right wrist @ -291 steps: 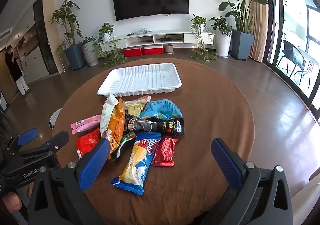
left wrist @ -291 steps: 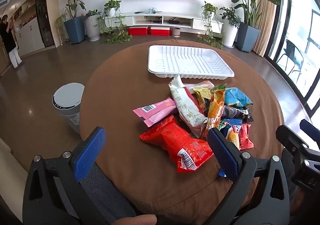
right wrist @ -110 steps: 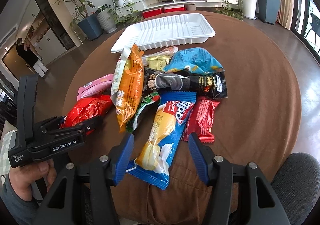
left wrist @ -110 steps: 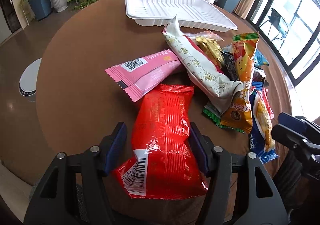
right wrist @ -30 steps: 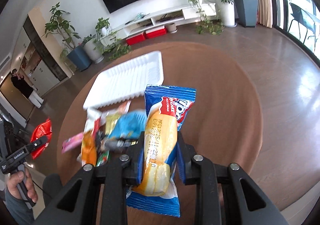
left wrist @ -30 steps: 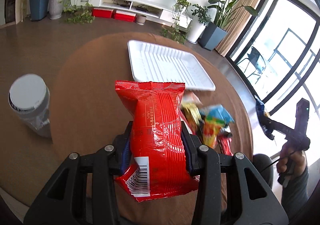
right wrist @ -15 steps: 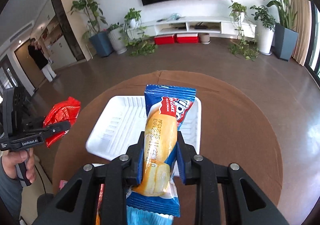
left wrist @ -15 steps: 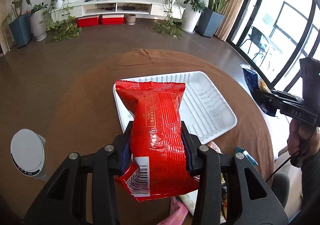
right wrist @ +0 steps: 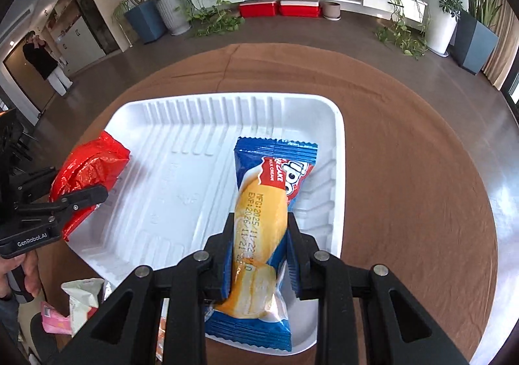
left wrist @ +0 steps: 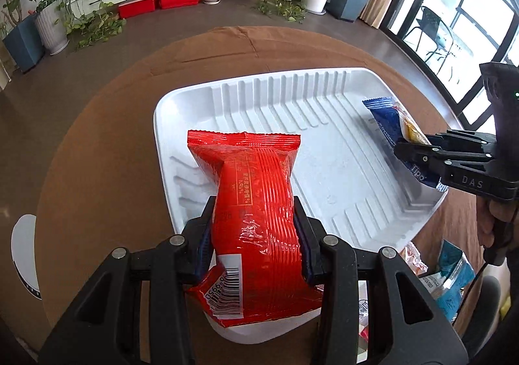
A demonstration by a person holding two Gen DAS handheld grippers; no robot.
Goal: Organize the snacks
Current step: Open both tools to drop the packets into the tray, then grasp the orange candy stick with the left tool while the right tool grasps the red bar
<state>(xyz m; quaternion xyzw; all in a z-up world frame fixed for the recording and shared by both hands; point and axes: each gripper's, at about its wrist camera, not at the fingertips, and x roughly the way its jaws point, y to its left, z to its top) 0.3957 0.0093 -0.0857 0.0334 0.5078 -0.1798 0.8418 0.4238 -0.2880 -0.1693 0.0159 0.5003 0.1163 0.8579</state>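
Plainly, both packets hung over the white tray, each pointing lengthwise away from the person, toward the tray's far wall. The left gripper was clamped on the red snack bag at its lower half, the bag's long axis running straight out along the fingers, over the tray's left end. The right gripper pinched the blue-and-yellow cake packet the same way, over the right end by the side wall. Whether either packet's far tip already touched the ribbed floor I could not tell.

Each hand stood nearest its own end, well apart from the other, so neither seemed to need to cross; a release looked likely to lay the two packets parallel.

As far as I could see, nothing lay loose in the tray. Other snacks lay on the brown table just beside its near rim, among them a white packet and a pink one.
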